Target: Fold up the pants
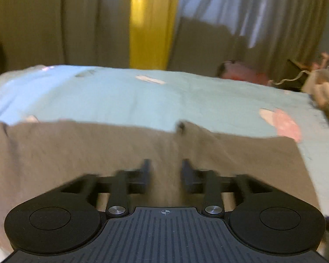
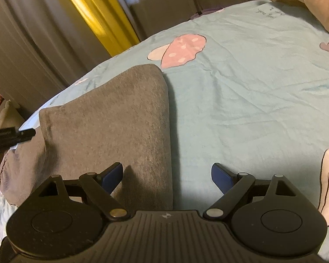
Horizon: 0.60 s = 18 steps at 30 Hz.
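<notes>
Grey-brown pants [image 2: 111, 118], plain and without pattern, lie on a pale turquoise bed sheet [image 2: 241, 92]. The sheet is printed with a pink mushroom [image 2: 182, 50] dotted with lighter spots, its stem cream, outlined in dark line. Beyond the far edge of the bed hang dull brown-grey curtains [image 1: 54, 22] with one bright yellow strip [image 1: 151, 22] between them. Both grippers are black; the right gripper [image 2: 167, 175] has blue pads [image 2: 221, 178].

Left gripper [image 1: 165, 171] is above the grey pants [image 1: 76, 151], jaws parted, nothing pressed between them. The pants lie on a light blue sheet [image 1: 142, 100] with pink prints. Curtains [image 1: 65, 22] hang behind. View blurred.
</notes>
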Available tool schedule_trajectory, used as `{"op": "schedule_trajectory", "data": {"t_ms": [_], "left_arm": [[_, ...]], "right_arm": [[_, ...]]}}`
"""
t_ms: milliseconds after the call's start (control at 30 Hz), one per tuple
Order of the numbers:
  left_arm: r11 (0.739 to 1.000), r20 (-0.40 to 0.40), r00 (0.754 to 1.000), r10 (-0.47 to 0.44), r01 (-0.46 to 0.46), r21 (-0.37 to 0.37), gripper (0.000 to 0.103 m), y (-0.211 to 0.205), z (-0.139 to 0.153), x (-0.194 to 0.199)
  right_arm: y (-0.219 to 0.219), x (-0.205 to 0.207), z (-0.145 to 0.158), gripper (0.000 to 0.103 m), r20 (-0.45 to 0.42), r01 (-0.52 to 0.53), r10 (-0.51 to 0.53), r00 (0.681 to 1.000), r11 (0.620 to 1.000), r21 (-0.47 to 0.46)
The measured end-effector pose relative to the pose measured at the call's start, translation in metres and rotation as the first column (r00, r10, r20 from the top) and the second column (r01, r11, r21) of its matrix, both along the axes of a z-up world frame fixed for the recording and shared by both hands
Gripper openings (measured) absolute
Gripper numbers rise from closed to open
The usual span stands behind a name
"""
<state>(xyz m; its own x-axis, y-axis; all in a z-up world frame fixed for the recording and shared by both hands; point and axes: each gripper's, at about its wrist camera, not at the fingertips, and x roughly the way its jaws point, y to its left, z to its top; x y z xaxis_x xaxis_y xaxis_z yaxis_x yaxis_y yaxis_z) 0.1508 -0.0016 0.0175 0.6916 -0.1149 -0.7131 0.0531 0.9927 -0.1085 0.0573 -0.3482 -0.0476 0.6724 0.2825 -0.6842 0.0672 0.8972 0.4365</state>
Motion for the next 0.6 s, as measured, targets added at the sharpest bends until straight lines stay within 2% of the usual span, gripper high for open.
{"op": "schedule_trajectory", "data": {"t_ms": [33,100,200,267,367,433,500,600], "left_arm": [[1.0,-0.004,1.0,-0.004,0.004,0.001,0.067,-0.003,-0.004,-0.008],[0.999,-0.049,0.998,-0.033,0.033,0.004,0.067,-0.006,-0.02,-0.018],[0.998,-0.188,0.982,-0.008,0.02,0.061,0.064,-0.009,-0.048,-0.013],[0.998,-0.16,0.987,0.004,0.005,0.056,0.064,-0.007,-0.051,-0.02],[0.999,-0.163,0.987,-0.002,0.01,0.046,0.057,-0.005,-0.047,-0.024],[0.999,-0.163,0.987,0.0,0.008,0.046,0.056,-0.004,-0.045,-0.033],[0.999,-0.151,0.988,0.006,-0.001,0.033,0.051,-0.002,-0.044,-0.036],[1.0,-0.143,0.99,0.009,-0.006,0.016,0.04,-0.005,-0.043,-0.043]], "right_arm": [[0.0,-0.001,0.001,0.088,0.005,-0.002,0.002,1.0,1.0,-0.002],[0.002,-0.002,0.003,0.088,0.012,-0.006,0.006,1.0,1.0,-0.009],[0.002,-0.006,0.007,0.088,0.026,-0.002,0.003,1.0,1.0,-0.024],[0.002,-0.009,0.011,0.088,0.044,0.002,-0.001,0.999,0.999,-0.036],[0.007,-0.016,0.02,0.088,0.091,0.007,0.0,0.996,0.997,-0.076],[0.014,-0.022,0.029,0.08,0.148,0.009,0.008,0.989,0.994,-0.113],[0.024,-0.028,0.036,0.064,0.191,0.009,0.018,0.981,0.99,-0.141],[0.041,-0.033,0.033,0.05,0.2,-0.021,0.051,0.979,0.989,-0.148]]}}
